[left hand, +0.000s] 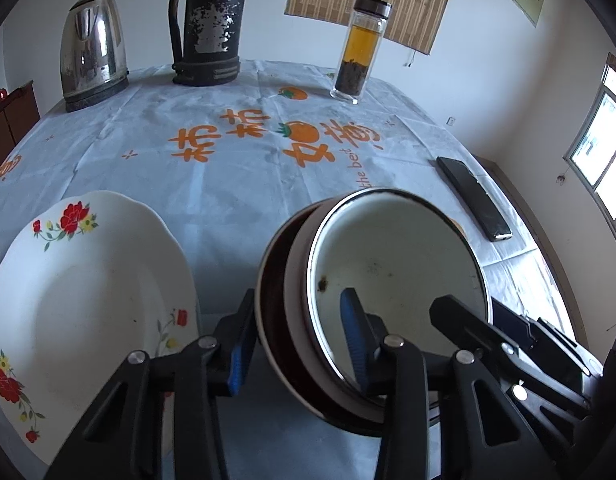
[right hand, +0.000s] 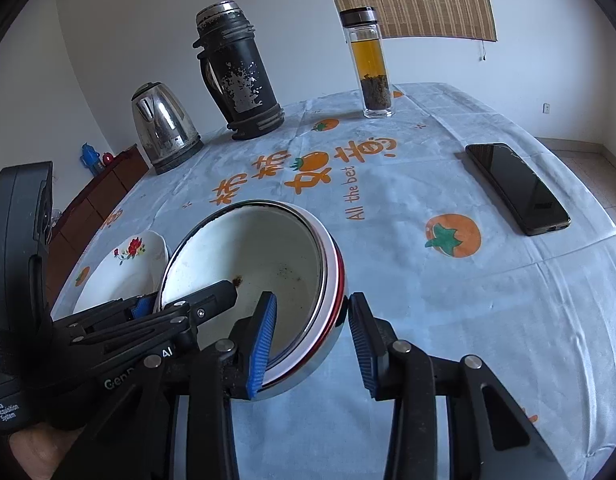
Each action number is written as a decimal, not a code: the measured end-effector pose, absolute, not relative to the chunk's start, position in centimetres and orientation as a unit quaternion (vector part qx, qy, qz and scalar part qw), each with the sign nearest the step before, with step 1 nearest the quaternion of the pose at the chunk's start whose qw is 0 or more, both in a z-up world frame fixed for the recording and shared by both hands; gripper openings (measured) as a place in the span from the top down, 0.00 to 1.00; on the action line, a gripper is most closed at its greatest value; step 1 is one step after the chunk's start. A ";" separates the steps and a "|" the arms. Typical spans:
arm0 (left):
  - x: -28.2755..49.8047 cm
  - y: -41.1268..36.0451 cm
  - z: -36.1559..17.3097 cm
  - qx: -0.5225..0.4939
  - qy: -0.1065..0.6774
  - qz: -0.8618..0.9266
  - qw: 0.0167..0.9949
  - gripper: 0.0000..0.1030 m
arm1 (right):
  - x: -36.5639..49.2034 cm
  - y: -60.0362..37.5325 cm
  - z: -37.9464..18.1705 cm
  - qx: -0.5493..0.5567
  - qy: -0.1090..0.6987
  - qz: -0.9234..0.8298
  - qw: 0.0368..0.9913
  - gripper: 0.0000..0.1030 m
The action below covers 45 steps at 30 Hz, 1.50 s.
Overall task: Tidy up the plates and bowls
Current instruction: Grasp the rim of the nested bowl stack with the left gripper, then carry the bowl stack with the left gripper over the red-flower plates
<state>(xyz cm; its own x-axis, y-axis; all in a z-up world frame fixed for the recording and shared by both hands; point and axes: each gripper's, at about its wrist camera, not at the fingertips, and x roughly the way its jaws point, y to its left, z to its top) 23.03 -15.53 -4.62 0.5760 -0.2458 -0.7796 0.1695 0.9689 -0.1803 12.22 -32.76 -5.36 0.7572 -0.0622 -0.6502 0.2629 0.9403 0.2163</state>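
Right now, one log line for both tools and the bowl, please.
left tool: astride white bowl rim, grip unclear | right tool: astride opposite rim, grip unclear | flowered plate: beside bowl

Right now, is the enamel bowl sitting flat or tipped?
Tipped. The enamel bowl is tilted, its opening facing the cameras, with the left gripper and right gripper straddling its rim on opposite sides.

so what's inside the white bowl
The white bowl holds no food, only brown specks and a dark stain near its rim. One finger of each gripper reaches inside, covering part of the bottom. It sits nested in a dark bowl, whose inside is hidden.
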 end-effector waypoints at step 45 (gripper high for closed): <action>20.9 -14.8 -0.9 -0.046 0.371 -0.111 0.921 0.65 | 10.4 -31.8 -2.7 0.138 0.305 -0.096 0.937 0.74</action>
<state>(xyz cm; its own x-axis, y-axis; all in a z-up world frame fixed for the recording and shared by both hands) 20.92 -14.81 -0.91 0.6995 -0.2394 -0.6734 0.1709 0.9709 -0.1677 10.36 -31.78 -2.74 0.7956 -0.0966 -0.5980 0.2647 0.9434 0.1997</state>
